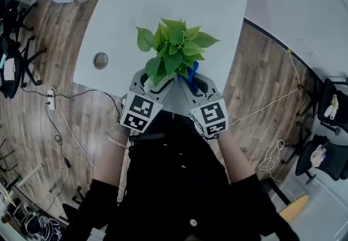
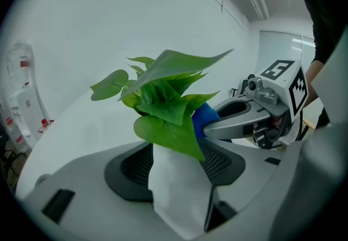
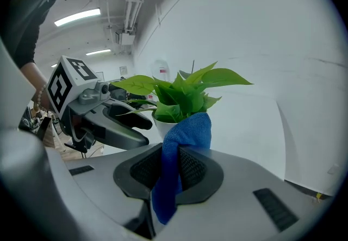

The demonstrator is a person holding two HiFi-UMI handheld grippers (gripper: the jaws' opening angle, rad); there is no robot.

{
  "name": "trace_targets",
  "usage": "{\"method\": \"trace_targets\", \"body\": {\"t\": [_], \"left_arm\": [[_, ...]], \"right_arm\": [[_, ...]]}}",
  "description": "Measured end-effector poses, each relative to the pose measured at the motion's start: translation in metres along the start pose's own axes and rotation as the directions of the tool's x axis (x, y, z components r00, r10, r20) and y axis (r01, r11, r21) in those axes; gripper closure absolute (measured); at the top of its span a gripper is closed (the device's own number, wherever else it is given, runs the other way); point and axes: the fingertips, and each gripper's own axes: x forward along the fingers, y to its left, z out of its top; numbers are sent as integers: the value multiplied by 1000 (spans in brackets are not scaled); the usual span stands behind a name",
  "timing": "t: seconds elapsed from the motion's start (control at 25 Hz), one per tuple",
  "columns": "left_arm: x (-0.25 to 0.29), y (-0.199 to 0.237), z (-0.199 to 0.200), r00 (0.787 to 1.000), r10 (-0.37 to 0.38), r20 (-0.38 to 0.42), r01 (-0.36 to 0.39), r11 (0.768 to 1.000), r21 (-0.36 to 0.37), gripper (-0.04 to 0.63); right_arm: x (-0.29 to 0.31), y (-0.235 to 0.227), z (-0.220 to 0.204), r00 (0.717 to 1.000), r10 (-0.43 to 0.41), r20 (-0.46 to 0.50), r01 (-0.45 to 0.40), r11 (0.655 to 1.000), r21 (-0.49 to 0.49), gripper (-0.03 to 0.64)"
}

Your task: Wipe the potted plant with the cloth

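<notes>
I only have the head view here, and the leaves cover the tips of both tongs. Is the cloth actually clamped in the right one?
Observer: Yes. In the right gripper view the right tongs are shut on the blue cloth, and its folded top stands up above them.
Operator: And the other side, anything in it?
Observer: The white pot stands between the left tongs, which look pressed against its sides.
Operator: Is it wiping yet?
Observer: In the left gripper view the cloth sits behind the leaves, at their lower right in that view. Whether it touches them cannot be told.
</notes>
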Motion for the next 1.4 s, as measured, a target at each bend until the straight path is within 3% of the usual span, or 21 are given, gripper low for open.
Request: {"method": "trace_targets", "body": {"t": [0.2,0.36,0.52,0.8,1.12,1.4], "left_arm": [[-6,26,-10,1000,-7,-29,8,1000,4,298],[0,43,-4,999,-30,-43,33,997,64,262],[15,47,9,995,-85,-44,90,988,126,247],[33,47,20,993,-116,-32,120,983,143,242],[31,39,22,999,-48,3,47,993,111,268],[21,25,1,994,86,-62,-86,996,-9,287]], "right_arm": [[3,-10,2,1000,-20,1,20,1000,6,532],[7,-19,2,999,-41,-5,41,999,3,532],[15,-31,3,998,-58,-20,58,998,-7,532],[30,-46,11,997,-68,-38,66,997,-32,532],[25,-42,8,998,-61,-34,59,997,-50,532],[16,-19,-4,999,-28,-39,26,999,-34,532]]}}
